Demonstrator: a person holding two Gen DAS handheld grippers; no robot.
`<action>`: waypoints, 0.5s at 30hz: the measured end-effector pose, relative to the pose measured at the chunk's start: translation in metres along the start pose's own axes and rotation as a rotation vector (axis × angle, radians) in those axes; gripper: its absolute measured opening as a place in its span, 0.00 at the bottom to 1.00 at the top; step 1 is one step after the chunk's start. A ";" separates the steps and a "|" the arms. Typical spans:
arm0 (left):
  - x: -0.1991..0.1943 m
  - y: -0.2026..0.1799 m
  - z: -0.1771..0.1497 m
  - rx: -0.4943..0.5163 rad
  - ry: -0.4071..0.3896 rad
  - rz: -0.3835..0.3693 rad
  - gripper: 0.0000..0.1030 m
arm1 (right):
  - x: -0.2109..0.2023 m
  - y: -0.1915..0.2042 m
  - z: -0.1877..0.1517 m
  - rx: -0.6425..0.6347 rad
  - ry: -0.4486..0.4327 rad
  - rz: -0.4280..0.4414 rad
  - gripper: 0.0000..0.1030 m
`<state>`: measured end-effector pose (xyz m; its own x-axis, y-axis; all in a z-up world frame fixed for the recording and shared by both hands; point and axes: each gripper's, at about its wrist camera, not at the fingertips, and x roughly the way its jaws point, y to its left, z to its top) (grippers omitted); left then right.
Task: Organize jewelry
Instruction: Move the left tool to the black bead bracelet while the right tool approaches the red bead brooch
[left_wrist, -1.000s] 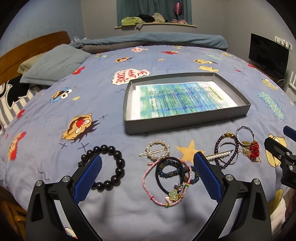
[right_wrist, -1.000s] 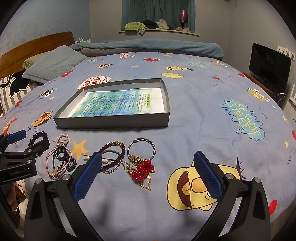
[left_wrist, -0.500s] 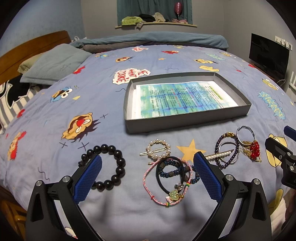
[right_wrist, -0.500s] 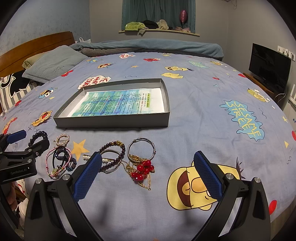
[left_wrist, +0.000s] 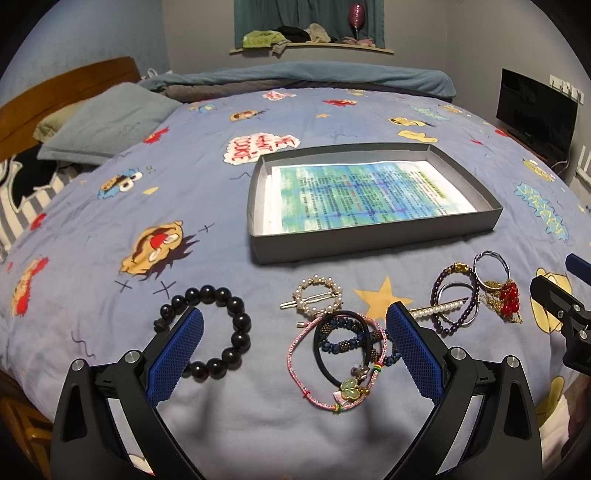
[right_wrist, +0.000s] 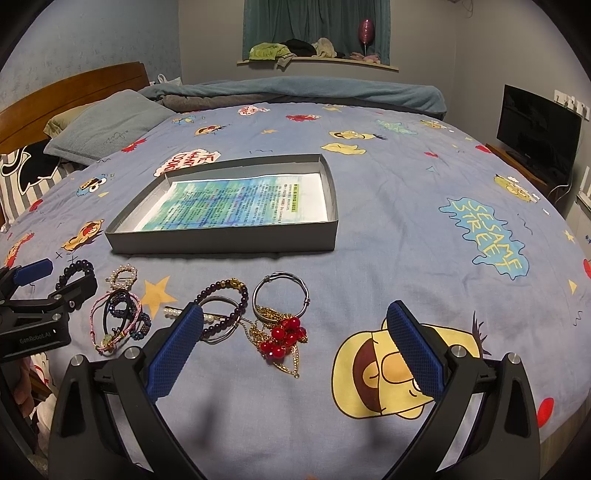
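Both grippers hang above the bed with fingers spread wide and nothing between them: the left gripper (left_wrist: 293, 354) over the near edge of the jewelry, the right gripper (right_wrist: 293, 354) over the printed bedsheet (right_wrist: 406, 229).

From the left wrist view, the jewelry lies in a loose row on the sheet. At 9 o'clock of the row is the black bead bracelet (left_wrist: 221, 328), partly behind the left blue finger pad. Near the middle lies the pearl ring clip (left_wrist: 317, 299), and just below it, toward 6 o'clock, the tangle of cords and hair ties (left_wrist: 343, 358). At 3 o'clock are the purple bead bracelet (left_wrist: 456, 308) with a pearl hairpin (left_wrist: 439, 309) across it, then the silver bangle (left_wrist: 493, 267), and the red bead cluster (left_wrist: 509, 298) on a gold chain.

At 12 o'clock of the row stands the grey tray (left_wrist: 369, 245), shallow, with a printed paper (left_wrist: 369, 195) flat on its floor. It holds no jewelry.

Farther at 10 o'clock lies a grey pillow (left_wrist: 107, 129); at 2 o'clock a dark screen (left_wrist: 535, 110).
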<state>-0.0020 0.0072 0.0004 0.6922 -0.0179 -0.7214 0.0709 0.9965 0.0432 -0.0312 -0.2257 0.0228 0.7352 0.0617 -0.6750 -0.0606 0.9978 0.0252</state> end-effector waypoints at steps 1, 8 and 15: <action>0.003 0.003 -0.001 -0.006 0.017 -0.020 0.95 | 0.001 -0.001 0.000 -0.002 0.001 -0.003 0.95; 0.011 0.018 -0.004 0.004 0.026 -0.027 0.95 | 0.004 -0.010 -0.002 -0.003 0.009 0.042 0.95; 0.019 0.030 -0.006 0.004 0.074 -0.063 0.95 | 0.015 -0.024 -0.003 0.046 0.065 0.104 0.95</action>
<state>0.0088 0.0371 -0.0158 0.6313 -0.0745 -0.7720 0.1156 0.9933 -0.0012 -0.0210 -0.2485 0.0098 0.6808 0.1650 -0.7137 -0.1026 0.9862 0.1302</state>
